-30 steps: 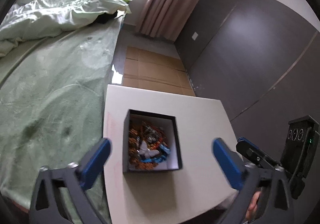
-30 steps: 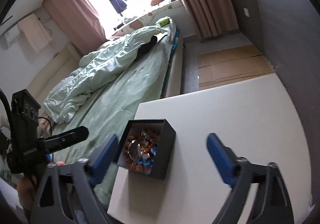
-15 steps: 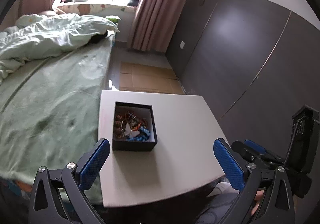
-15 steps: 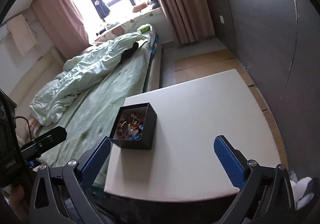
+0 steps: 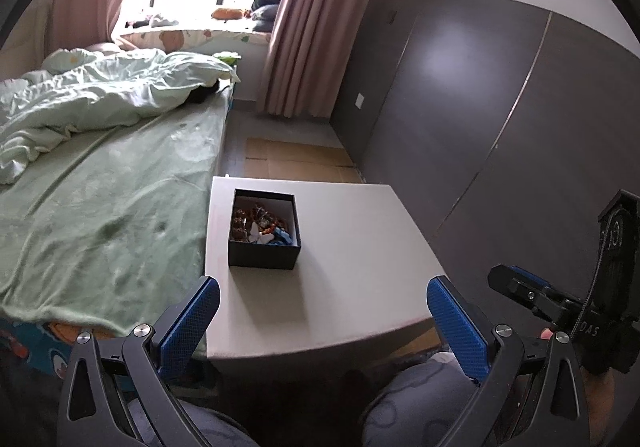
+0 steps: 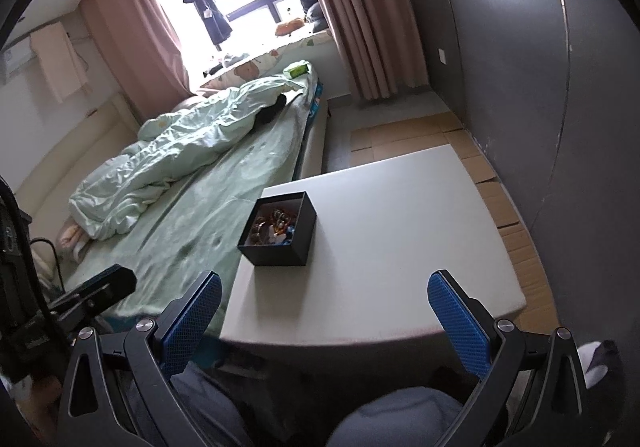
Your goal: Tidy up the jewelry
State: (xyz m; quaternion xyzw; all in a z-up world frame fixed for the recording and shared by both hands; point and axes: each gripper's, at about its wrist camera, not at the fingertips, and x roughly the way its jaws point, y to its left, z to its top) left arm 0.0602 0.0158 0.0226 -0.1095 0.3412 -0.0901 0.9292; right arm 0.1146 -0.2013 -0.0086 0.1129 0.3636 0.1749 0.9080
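Observation:
A small black open box (image 5: 264, 252) holding a heap of mixed jewelry (image 5: 260, 227) stands on the left part of a white table (image 5: 352, 271). It also shows in the right wrist view (image 6: 298, 243), with the jewelry (image 6: 274, 227) inside. My left gripper (image 5: 322, 317) is open and empty, held back near the table's front edge. My right gripper (image 6: 324, 317) is open and empty, also back at the front edge. The right gripper's body shows at the right in the left wrist view (image 5: 560, 299).
A bed with a green sheet (image 5: 100, 215) and rumpled duvet (image 5: 100, 103) runs along the table's left side. A dark wardrobe wall (image 5: 480, 107) stands to the right. Cardboard sheets (image 5: 292, 163) lie on the floor beyond the table. The person's knees (image 6: 400, 415) are below the grippers.
Both grippers have pulled back and up from the box, open and empty throughout. The box now looks smaller and farther away, and the table's front edge has come into view.

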